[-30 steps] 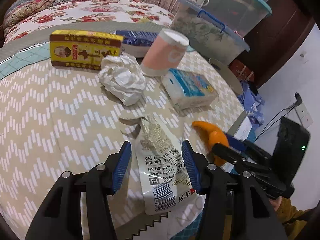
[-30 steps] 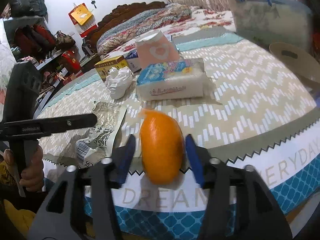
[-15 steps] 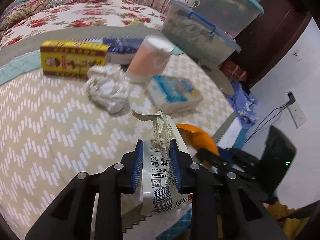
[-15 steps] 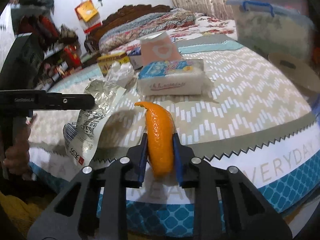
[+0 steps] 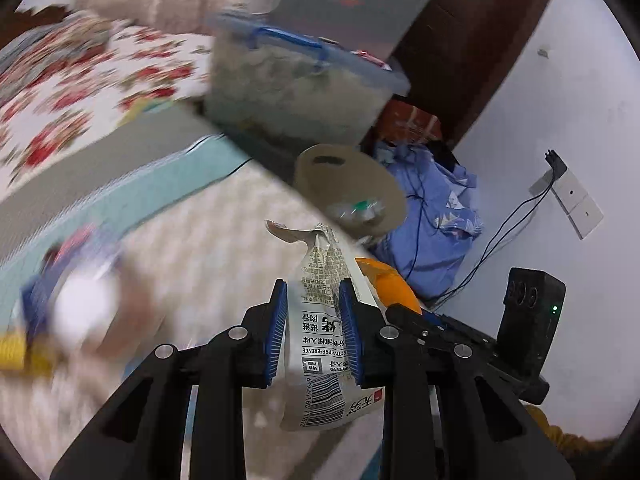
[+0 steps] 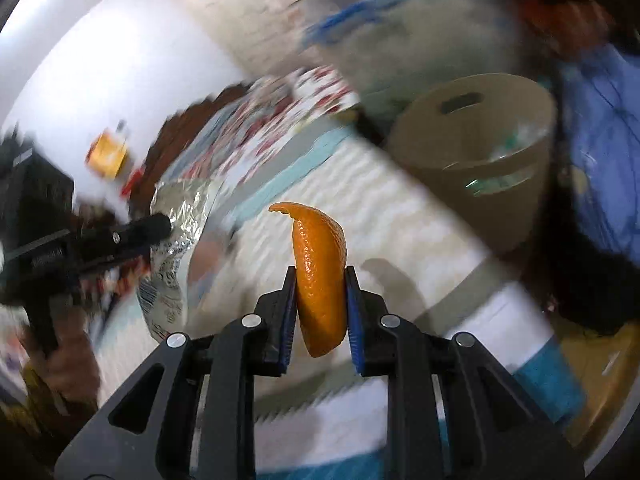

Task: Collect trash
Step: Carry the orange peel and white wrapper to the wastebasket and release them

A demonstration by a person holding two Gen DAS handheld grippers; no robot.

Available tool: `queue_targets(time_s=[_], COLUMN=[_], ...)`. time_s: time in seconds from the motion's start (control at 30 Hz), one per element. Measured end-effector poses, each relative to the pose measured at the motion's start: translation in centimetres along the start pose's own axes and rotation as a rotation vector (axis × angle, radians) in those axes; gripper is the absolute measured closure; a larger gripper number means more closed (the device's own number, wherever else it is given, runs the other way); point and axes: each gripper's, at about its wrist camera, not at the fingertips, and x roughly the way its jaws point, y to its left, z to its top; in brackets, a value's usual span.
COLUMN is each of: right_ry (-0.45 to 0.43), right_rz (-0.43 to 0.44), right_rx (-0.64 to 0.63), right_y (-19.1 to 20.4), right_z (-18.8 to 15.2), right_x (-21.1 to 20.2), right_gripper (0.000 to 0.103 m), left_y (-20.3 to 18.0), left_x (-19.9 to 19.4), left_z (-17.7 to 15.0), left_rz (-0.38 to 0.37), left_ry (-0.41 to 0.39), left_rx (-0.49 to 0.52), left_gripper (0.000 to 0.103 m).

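Between blue pads sit an orange peel (image 6: 320, 276) and a silvery printed wrapper (image 5: 326, 344); ahead, a tan bin (image 6: 476, 168), seemingly plain.

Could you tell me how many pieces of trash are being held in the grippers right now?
2: a wrapper in the left gripper, an orange peel in the right gripper.

At lower centre the right gripper (image 6: 321, 312) pinches an orange peel (image 6: 320, 276), its curled tip pointing up-left. At left the left gripper (image 6: 156, 229) holds a foil wrapper (image 6: 180, 216). A tan bin (image 6: 480, 168) stands at upper right beside the blurred bed (image 6: 400, 232), with something clear and green inside.
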Motion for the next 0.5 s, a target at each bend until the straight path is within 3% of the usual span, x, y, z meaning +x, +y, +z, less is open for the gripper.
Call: queue_targets(time_s=[0.2,0.33,0.4,0.47,0.5], right_ry=[-0.075,-0.088,-0.082,-0.08,-0.101], right_rz=[-0.056,-0.098,-0.12,-0.164,-0.178], right_rx=[0.14,0.196,0.221,0.231,0.232], right_y=[-5.8,-8.6,-9.9,-11.2,-11.4], right_z=[6.0,8.5,9.8,10.9,11.0], right_x=[0.7,2.2,3.3,4.4,4.1], right_gripper=[0.078,0.075,0.063,0.044,0.042], left_y=[-3.5,-5.5,-6.0,-6.1,-5.9], left_x=[9.1,14.9,17.5,19.1,19.3], left_z=[8.9,12.3,13.4,14.1,14.3], left_rz=[-0.006,0.019,0.049,0.094,0.125], left_ry=[0.051,0.083,0.083,0.08,0.064], left_rx=[0.069,0.096,0.112,0.114,0.105], left_gripper=[0.078,0.078,0.076,0.051,0.045])
